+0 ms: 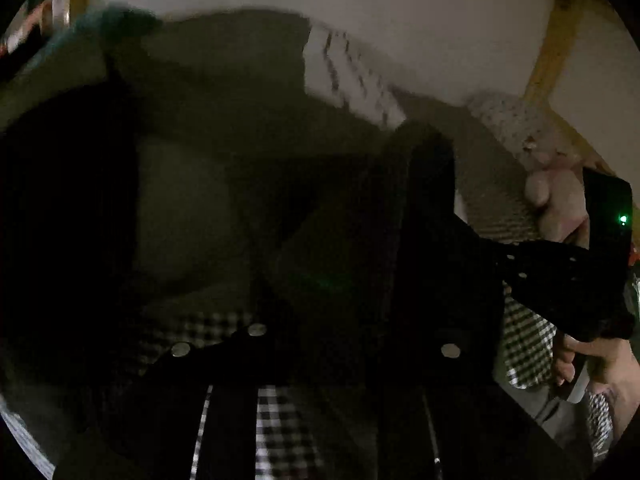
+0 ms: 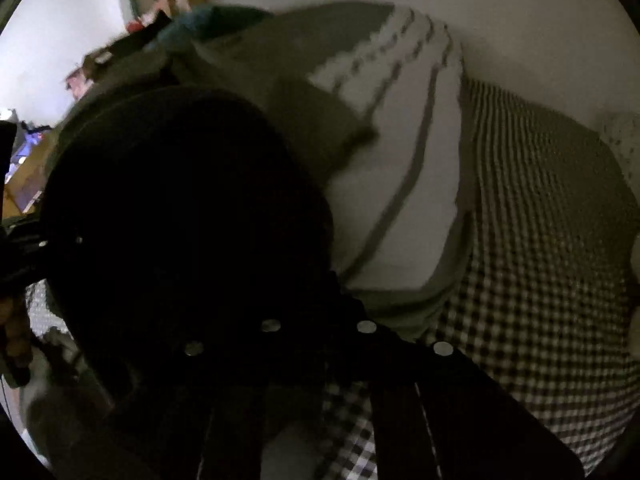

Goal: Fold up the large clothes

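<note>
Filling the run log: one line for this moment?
step: folding | garment: olive, white striped panel | surface: checkered cloth | left gripper, right gripper: jaw state unclear | views dark, blurred

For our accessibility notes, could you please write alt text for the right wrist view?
An olive-green garment with a white striped panel lies on a black-and-white checked cloth, dim and blurred. A dark shape fills the left of the view and hides the right gripper's fingertips, so its state cannot be told.

One olive garment (image 2: 304, 92), one checked cloth (image 2: 540, 280), two grippers (image 1: 560, 280).
</note>
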A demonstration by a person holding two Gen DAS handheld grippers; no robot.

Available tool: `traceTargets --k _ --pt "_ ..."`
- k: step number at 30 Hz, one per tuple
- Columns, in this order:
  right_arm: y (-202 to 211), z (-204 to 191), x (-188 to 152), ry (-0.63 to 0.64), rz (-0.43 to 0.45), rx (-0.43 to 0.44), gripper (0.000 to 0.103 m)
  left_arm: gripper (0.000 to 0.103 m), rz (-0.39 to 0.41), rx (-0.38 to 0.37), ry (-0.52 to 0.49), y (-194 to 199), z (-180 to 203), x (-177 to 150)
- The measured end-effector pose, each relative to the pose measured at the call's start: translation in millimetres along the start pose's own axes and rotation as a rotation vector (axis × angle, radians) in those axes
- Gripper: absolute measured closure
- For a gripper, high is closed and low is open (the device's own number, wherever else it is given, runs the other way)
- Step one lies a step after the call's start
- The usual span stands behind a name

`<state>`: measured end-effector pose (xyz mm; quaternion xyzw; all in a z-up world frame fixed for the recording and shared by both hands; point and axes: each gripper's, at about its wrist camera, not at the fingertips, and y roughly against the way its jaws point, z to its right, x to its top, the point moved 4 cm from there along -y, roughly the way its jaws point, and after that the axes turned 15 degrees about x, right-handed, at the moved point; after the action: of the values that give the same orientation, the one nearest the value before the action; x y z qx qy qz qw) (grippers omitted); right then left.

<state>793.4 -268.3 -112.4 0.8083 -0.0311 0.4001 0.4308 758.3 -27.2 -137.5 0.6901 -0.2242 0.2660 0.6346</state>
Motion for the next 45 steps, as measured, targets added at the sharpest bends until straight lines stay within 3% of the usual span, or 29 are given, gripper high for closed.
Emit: traceTargets --k 4,9,14,17,20,25,28,34,36,37,38,39,40,42,45 --pt "50 -42 0 0.104 0.124 -0.012 0.096 0.090 0.108 0.008 -0.057 61 7 2" --pt "114 -89 -10 0.180 0.262 -0.019 0.096 0.091 0.193 0.013 -0.079 124 10 -21" --pt "170 -135 -69 0.257 0.335 -0.017 0.096 0.091 0.279 0.028 -0.132 184 23 -75" --pt "194 -162 -124 0.328 0.356 -0.067 0.096 0.091 0.326 0.056 -0.154 215 27 -136" --pt "196 -187 -186 0.379 0.290 -0.072 0.096 0.091 0.293 0.065 -0.184 223 32 -190" --pt "195 -215 -273 0.416 0.177 -0.065 0.096 0.091 0.152 0.050 -0.194 215 38 -283" --pt "196 -223 -301 0.420 0.145 -0.071 0.096 0.091 0.105 0.051 -0.188 208 36 -313" --pt "203 -219 -327 0.409 0.121 -0.121 0.095 0.089 0.165 0.120 -0.328 227 60 -355" --pt "202 -214 -339 0.408 0.085 -0.141 0.094 0.069 0.167 0.123 -0.380 232 67 -367" --pt "203 -211 -347 0.413 0.065 -0.154 0.092 0.049 0.159 0.097 -0.412 236 72 -372" --pt "205 -209 -354 0.414 0.048 -0.151 0.088 0.023 0.152 0.082 -0.433 239 74 -377" --pt "209 -207 -361 0.405 0.026 -0.135 0.076 0.014 0.143 0.055 -0.451 245 74 -387" --pt "215 -210 -366 0.401 0.031 -0.132 0.047 0.012 0.139 0.022 -0.463 251 76 -392" --pt "237 -212 -372 0.381 0.083 -0.121 0.009 0.012 0.116 -0.018 -0.461 265 75 -402" --pt "264 -212 -358 0.285 0.173 -0.108 0.007 0.011 0.112 -0.106 -0.319 292 59 -390"
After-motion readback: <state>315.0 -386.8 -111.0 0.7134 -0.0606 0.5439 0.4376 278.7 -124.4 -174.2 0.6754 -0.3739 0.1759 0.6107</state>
